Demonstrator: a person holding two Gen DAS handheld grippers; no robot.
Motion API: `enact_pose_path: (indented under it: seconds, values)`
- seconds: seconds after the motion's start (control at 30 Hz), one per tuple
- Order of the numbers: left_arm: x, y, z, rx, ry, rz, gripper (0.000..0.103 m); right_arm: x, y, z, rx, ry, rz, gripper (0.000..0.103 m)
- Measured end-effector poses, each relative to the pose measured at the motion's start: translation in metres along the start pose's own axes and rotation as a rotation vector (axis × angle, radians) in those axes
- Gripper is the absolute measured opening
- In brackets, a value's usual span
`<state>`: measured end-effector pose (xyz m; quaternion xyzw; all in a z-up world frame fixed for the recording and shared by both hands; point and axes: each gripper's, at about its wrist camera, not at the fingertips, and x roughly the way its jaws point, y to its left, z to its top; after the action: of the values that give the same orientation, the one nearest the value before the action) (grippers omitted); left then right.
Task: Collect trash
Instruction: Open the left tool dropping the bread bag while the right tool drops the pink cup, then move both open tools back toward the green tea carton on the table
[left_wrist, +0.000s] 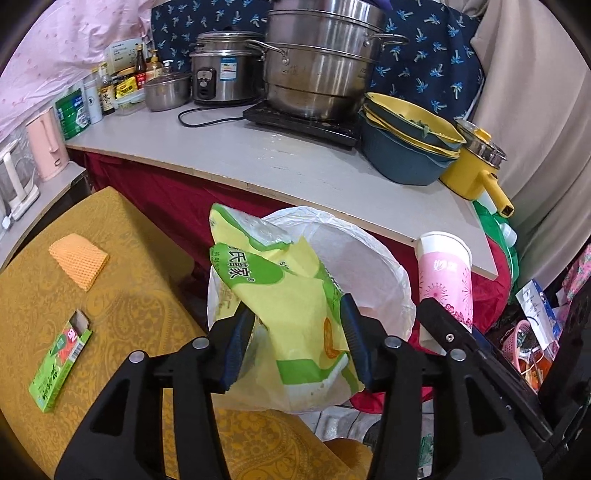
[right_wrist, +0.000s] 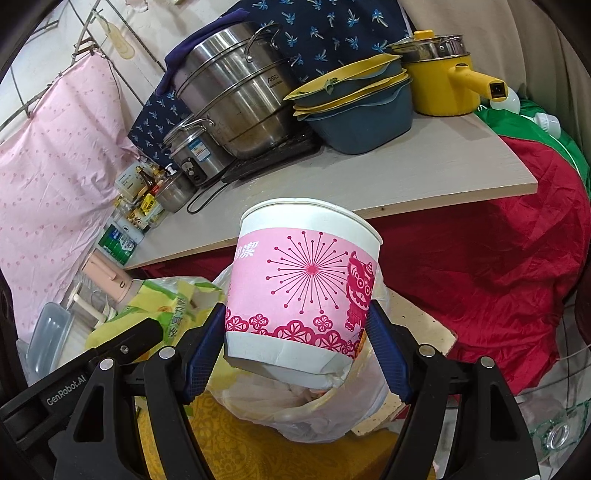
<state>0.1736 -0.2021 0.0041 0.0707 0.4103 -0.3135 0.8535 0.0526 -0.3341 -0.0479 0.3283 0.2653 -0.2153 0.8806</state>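
Hovering over white plastic trash bag (left_wrist: 369, 266) beside mustard-yellow patterned desk (left_wrist: 110, 295), left hand-held gripper (left_wrist: 295, 347) is standing released around crumpled yellow-green wrapper (left_wrist: 291, 314), pads not pressing, wrapper sitting in bag mouth. Right hand-held gripper (right_wrist: 295, 350) is grasping pink-and-white paper cup (right_wrist: 303, 284) above same bag. Green cardboard box (left_wrist: 61, 365) and orange foam net (left_wrist: 79, 258) are lying on desk.
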Motion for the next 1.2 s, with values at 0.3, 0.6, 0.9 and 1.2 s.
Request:
enact_pose_path:
  seconds: [0.3, 0.6, 0.9, 1.2]
  values:
    - [0.006, -0.009, 0.017, 0.008, -0.027, -0.017, 0.071, -0.002, -0.01, 0.004, 0.014, -0.013, -0.025, 0.072]
    - [0.0, 0.009, 0.018, -0.029, -0.049, -0.002, 0.077, 0.008, -0.009, 0.005, -0.002, 0.004, -0.03, 0.072]
    - [-0.014, 0.051, 0.009, -0.092, -0.068, 0.063, 0.081, 0.032, 0.027, 0.0, -0.067, 0.048, 0.014, 0.073]
    - [-0.033, 0.095, -0.004, -0.146, -0.082, 0.116, 0.084, 0.052, 0.052, -0.006, -0.104, 0.079, 0.011, 0.074]
